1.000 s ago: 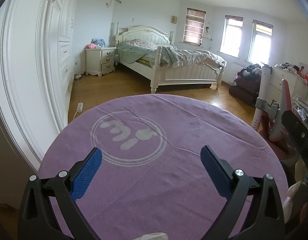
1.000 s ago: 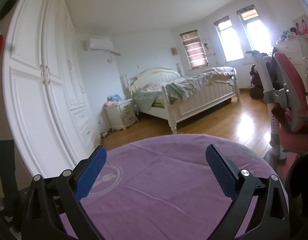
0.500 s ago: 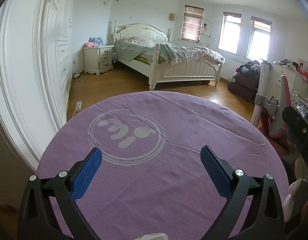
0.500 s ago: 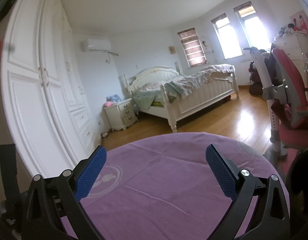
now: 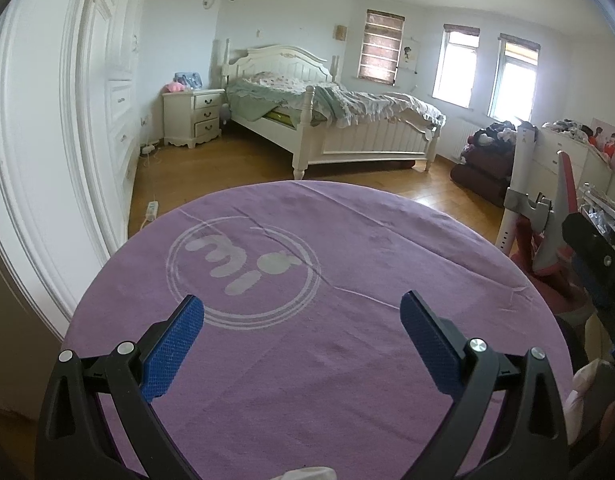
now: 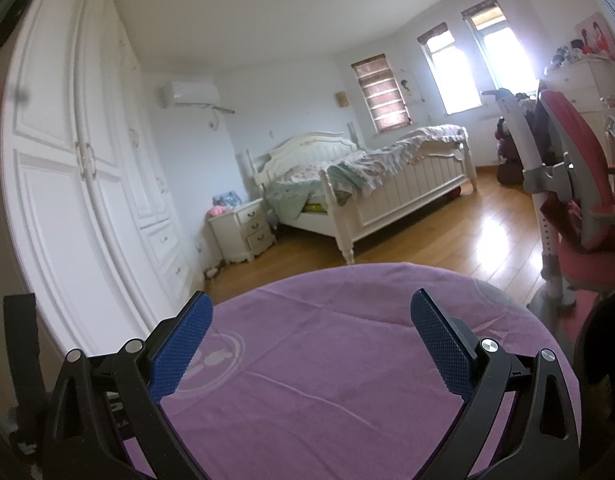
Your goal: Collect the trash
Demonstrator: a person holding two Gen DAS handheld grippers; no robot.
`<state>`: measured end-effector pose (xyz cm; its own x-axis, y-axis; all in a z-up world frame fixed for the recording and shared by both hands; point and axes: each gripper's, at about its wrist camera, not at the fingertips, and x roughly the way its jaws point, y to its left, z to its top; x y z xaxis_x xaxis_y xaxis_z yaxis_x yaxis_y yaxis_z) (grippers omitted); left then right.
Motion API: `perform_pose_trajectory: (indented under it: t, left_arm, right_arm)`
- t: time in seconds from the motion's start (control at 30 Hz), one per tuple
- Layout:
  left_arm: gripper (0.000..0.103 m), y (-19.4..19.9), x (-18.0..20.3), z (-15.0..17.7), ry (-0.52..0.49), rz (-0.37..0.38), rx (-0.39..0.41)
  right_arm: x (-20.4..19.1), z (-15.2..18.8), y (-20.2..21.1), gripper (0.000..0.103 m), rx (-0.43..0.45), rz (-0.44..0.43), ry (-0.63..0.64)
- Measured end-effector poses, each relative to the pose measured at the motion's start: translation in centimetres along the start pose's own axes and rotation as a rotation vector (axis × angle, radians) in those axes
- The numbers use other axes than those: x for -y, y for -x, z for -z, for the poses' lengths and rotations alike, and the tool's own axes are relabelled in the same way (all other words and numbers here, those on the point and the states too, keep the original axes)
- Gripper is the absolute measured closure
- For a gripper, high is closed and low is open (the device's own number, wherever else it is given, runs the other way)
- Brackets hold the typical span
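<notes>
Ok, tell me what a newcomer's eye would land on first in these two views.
The round purple cloth with its pale circular logo fills the foreground, spread under both open tools, left tool and right tool, neither holding anything. Beyond it, the white bed with rumpled bedding stands against the far wall, with bright windows to its right. A small white scrap peeks in at the bottom edge of the left view.

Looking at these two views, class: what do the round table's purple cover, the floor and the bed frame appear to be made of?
Purple cover: seemingly woven cloth, matte; it shows creases and a faded printed ring logo.
Floor: apparently wood or wood-look planks, glossy; plank lines and window glare show.
Bed frame: probably painted wood, off-white satin; turned posts and a slatted footboard suggest it.
</notes>
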<state>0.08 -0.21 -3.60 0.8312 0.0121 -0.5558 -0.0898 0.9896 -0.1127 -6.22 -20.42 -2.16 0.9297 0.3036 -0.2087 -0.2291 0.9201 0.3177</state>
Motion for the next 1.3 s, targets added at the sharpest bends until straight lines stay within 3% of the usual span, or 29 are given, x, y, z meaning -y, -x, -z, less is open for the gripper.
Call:
perform_pose_trajectory:
  t: [1.3]
  left_arm:
    - [0.005, -0.43, -0.19, -0.35, -0.004, -0.011, -0.008]
  right_arm:
    - [-0.04, 0.07, 0.06, 0.005, 0.002, 0.001, -0.005]
